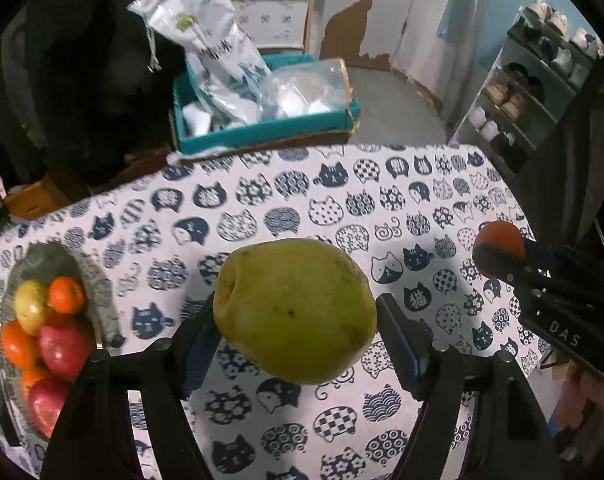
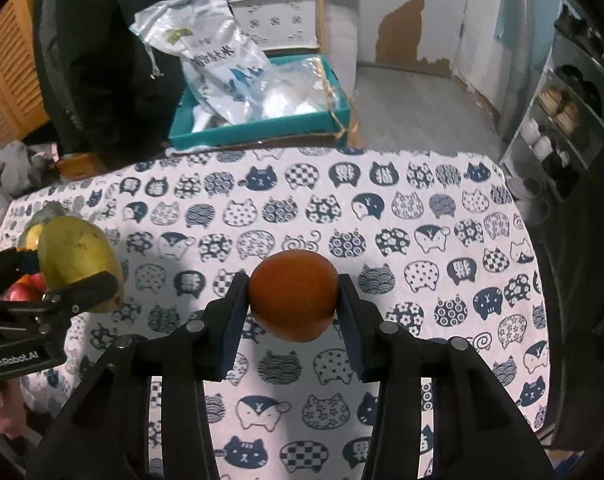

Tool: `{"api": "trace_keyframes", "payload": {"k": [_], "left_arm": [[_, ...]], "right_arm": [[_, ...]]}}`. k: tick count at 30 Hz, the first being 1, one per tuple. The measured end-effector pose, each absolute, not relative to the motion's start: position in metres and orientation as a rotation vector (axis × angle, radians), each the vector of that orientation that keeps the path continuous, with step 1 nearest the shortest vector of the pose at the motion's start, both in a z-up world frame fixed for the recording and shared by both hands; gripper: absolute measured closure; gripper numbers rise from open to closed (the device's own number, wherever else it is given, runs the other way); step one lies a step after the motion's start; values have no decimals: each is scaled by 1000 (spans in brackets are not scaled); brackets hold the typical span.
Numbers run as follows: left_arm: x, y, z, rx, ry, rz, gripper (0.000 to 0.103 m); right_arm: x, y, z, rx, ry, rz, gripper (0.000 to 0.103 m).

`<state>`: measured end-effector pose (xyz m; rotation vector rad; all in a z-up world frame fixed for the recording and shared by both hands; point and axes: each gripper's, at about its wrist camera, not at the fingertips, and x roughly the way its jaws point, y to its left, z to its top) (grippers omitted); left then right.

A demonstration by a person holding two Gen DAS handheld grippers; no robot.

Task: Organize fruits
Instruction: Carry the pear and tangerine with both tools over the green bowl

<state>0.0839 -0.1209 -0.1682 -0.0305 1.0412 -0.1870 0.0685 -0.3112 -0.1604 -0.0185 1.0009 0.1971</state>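
holding a green pear [image 1: 296,310] clamped between the fingers of the left gripper [image 1: 298,336], off the desk [image 1: 341,208]. right gripper [image 2: 294,300] has its fingers clamped on an orange [image 2: 293,294], also held above the cat-print cloth. plate [image 1: 84,276] at the desk's left edge already carries a pile of fruit: oranges, red apples, one yellow piece. judging by that, most sorting looks done; these two fruits are left to place, likely on the plate. no loose fruit visible on the cloth. teal box [image 1: 262,132] with bags sits behind the desk.
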Motion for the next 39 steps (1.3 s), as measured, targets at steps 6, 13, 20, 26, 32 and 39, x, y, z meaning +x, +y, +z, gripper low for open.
{"api": "trace_keyframes", "payload": {"k": [6,13,20,26,32,39], "left_arm": [[71,-104,-147,-43,1005,-174,26],[58,-85,-125,-62,969,-157,26],[43,-53,-105,-87,930,-121,26],[33,-21,-97,-115,917,-72,26],[28,13,-98,-133,918,-8,26],[22,53,-103,-154,918,66,26]], "right_arm": [[62,-295,-140,-36,963,226,60],[58,-272,-118,-44,920,269,60],[57,-240,-101,-54,885,325,60],[57,-210,-94,-59,876,377,60],[59,-171,-90,-68,874,435,60],[63,-123,-91,-83,878,505,60]]}}
